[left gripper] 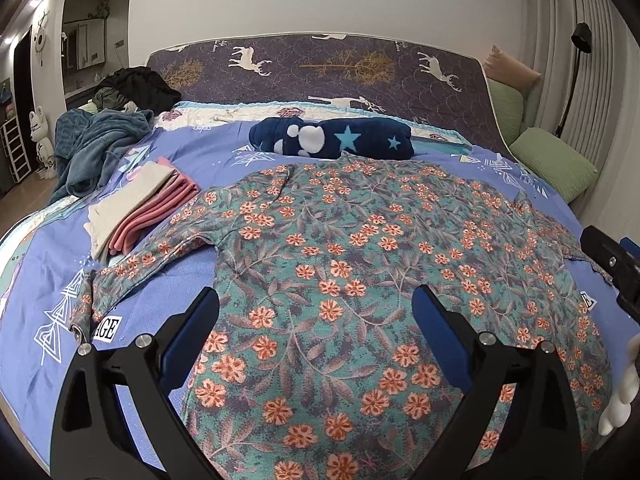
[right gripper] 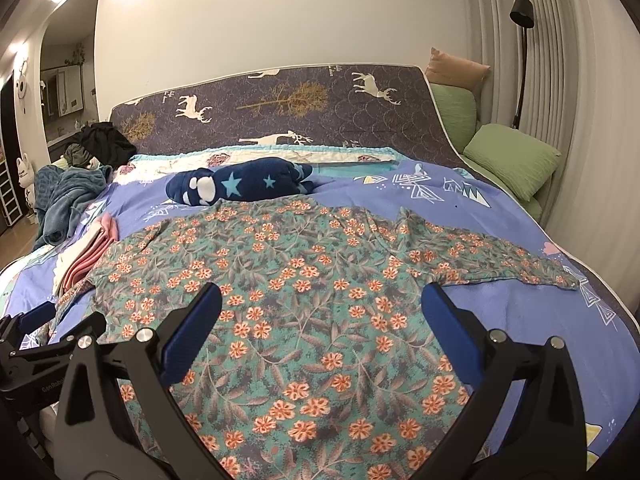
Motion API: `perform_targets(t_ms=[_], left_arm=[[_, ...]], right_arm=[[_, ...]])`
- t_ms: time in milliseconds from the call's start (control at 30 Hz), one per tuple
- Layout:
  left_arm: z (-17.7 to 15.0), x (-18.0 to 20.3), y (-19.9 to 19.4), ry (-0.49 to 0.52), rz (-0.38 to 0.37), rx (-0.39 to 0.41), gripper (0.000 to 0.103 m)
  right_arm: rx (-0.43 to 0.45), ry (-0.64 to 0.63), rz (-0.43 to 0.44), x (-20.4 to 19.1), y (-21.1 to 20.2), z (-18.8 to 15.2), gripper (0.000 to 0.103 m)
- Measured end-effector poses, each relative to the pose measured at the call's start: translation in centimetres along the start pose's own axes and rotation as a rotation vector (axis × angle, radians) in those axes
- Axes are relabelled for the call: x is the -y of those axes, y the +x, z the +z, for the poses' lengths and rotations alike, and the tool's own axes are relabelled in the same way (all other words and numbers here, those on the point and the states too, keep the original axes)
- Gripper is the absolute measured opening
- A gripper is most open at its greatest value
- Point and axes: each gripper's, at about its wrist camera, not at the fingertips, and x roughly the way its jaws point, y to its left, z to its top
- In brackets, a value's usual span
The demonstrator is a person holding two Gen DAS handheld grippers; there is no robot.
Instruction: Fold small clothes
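A green floral long-sleeved top (left gripper: 352, 264) lies spread flat on the blue bedspread (left gripper: 224, 156), sleeves out to both sides; it also shows in the right wrist view (right gripper: 304, 296). My left gripper (left gripper: 316, 304) is open and empty, hovering over the top's lower left part. My right gripper (right gripper: 322, 300) is open and empty over the lower right part. The right gripper's body shows at the right edge of the left wrist view (left gripper: 612, 268); the left gripper's body shows at the left edge of the right wrist view (right gripper: 36, 344).
A stack of folded cream and pink clothes (left gripper: 140, 208) lies left of the top. A navy star-patterned plush (left gripper: 332, 138) lies beyond the collar. A teal blanket (left gripper: 92, 148) and dark clothes (left gripper: 136, 88) are heaped far left. Green pillows (right gripper: 508, 156) sit at the right.
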Motion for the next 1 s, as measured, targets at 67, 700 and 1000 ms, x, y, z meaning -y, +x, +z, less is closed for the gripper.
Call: perform_targets(t_ms=[67,700,1000], left_arm=[[-0.1,-0.1,0.1,-0.003,0.002,-0.005,0.097],[-0.4,-0.8,0.8,0.000,0.005,-0.032,0.097],[-0.5,-1.1,1.0,0.002,0.006,-0.042,0.097]], right_arm=[[-0.009,-0.002,0.002,-0.1,0.2,-0.1,0.101],[-0.050,-0.029,0.008,-0.9,0.9,-0.6,0.101],[-0.059,-0.036,0.008,-1.1,1.2,-0.7,0.101]])
